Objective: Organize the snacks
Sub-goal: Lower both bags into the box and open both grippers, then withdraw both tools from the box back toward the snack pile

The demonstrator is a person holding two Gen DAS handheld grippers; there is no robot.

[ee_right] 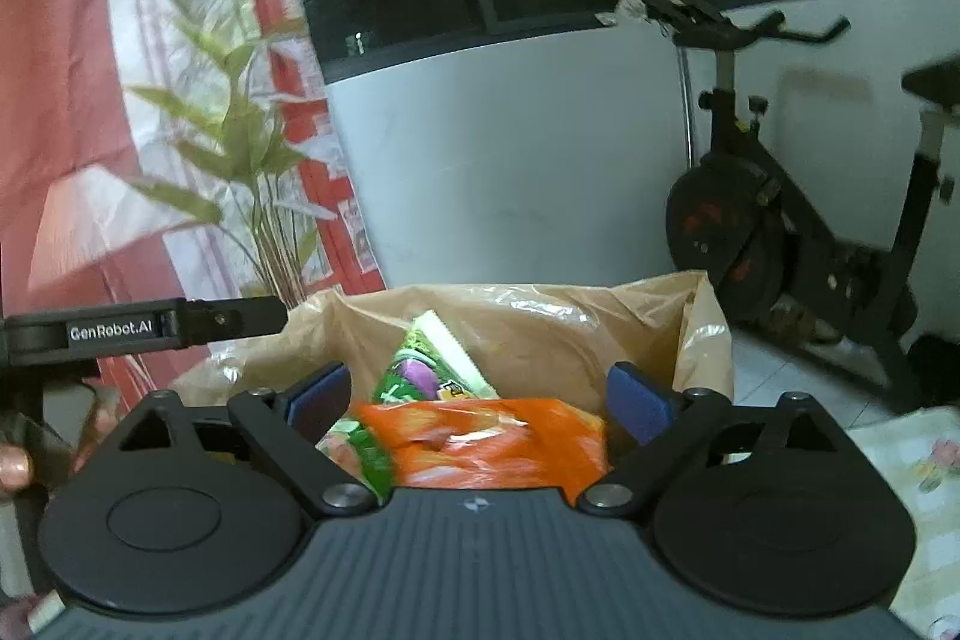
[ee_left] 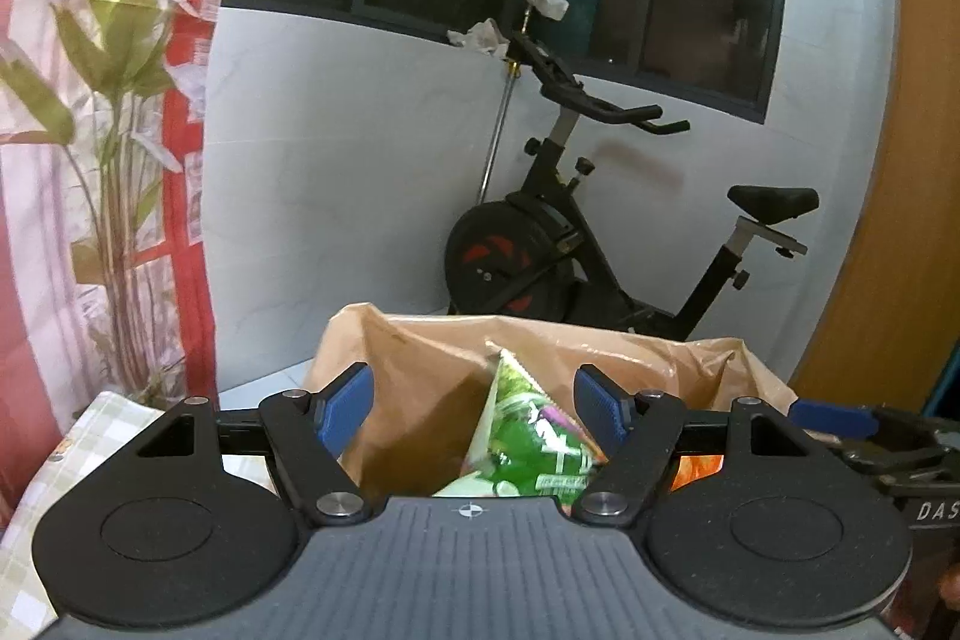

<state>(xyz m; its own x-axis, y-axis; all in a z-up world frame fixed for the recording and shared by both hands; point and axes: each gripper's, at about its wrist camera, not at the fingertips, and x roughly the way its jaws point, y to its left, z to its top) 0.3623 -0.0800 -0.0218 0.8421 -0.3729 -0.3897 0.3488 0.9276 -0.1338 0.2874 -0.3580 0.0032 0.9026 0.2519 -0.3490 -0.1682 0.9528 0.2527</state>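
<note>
A tan plastic bag [ee_left: 420, 370] stands open on the table, with a green snack packet [ee_left: 528, 436] upright inside it. My left gripper [ee_left: 474, 406] is open, its blue pads either side of the green packet and clear of it. In the right wrist view the same bag [ee_right: 540, 328] holds the green packet [ee_right: 432, 364] and an orange snack packet [ee_right: 486, 448] lying in front. My right gripper [ee_right: 480, 400] is open, its pads wide of the orange packet, which sits low between them. Whether they touch it is unclear.
A black exercise bike [ee_left: 576, 244] stands behind the bag against a white wall. A leafy plant [ee_left: 114, 130] and a red-and-white curtain [ee_left: 186, 220] are at the left. A checked tablecloth [ee_left: 36, 508] covers the table. The other gripper's arm [ee_right: 144, 328] crosses at the left.
</note>
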